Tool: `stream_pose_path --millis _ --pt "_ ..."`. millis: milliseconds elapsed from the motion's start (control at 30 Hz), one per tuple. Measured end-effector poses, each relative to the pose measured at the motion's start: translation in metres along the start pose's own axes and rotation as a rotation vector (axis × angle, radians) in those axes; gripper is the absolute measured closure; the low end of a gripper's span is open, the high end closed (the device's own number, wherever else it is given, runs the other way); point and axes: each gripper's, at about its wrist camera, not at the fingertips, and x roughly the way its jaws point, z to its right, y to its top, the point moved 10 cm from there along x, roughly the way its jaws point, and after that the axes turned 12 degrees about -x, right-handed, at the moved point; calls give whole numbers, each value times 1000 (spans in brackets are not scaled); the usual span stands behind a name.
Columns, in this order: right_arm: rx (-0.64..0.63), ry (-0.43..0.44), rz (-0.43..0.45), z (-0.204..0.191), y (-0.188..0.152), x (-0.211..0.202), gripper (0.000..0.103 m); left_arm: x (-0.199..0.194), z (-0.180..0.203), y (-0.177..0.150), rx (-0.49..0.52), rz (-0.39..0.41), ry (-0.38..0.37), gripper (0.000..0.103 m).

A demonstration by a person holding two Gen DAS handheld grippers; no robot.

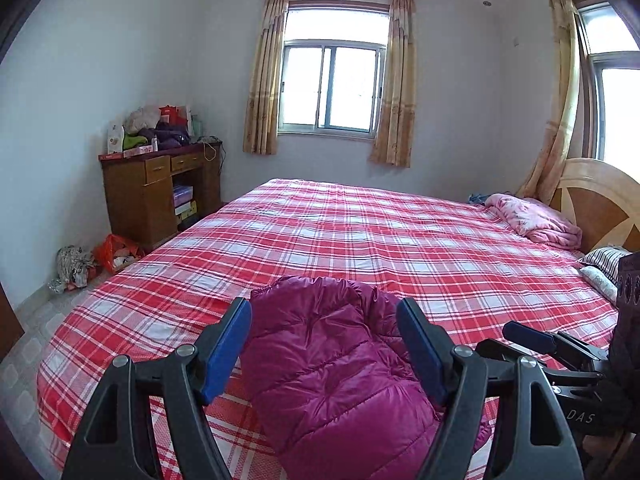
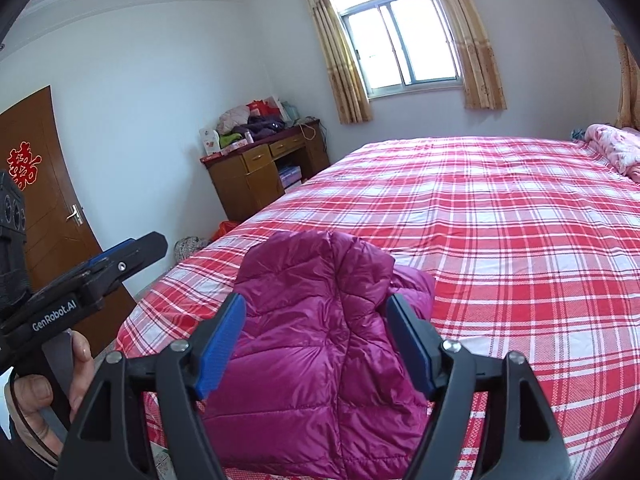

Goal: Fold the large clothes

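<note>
Already bundled into a rough, puffy heap, the magenta down jacket [image 1: 332,364] [image 2: 316,344] lies on the near edge of the bed [image 1: 400,240] [image 2: 500,240], on its red plaid sheet. Both grippers hover above it with blue-padded fingers spread wide, holding nothing: the left gripper [image 1: 324,344] [image 2: 132,254] and the right gripper [image 2: 316,340] [image 1: 532,338] side by side. Farther off, a pink blanket [image 1: 532,220] sits near the headboard [image 1: 600,200], and a cluttered wooden desk [image 1: 160,192] [image 2: 260,172] stands against the wall beside a curtained window [image 1: 332,84].
</note>
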Motion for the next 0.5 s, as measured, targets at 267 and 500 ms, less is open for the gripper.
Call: stream_pose_path --millis 267,500 --pt "-2 0 15 -1 1 -5 24 1 0 -2 7 7 7 25" --pt "7 -1 18 1 0 -8 24 3 -1 -6 13 -1 12 24"
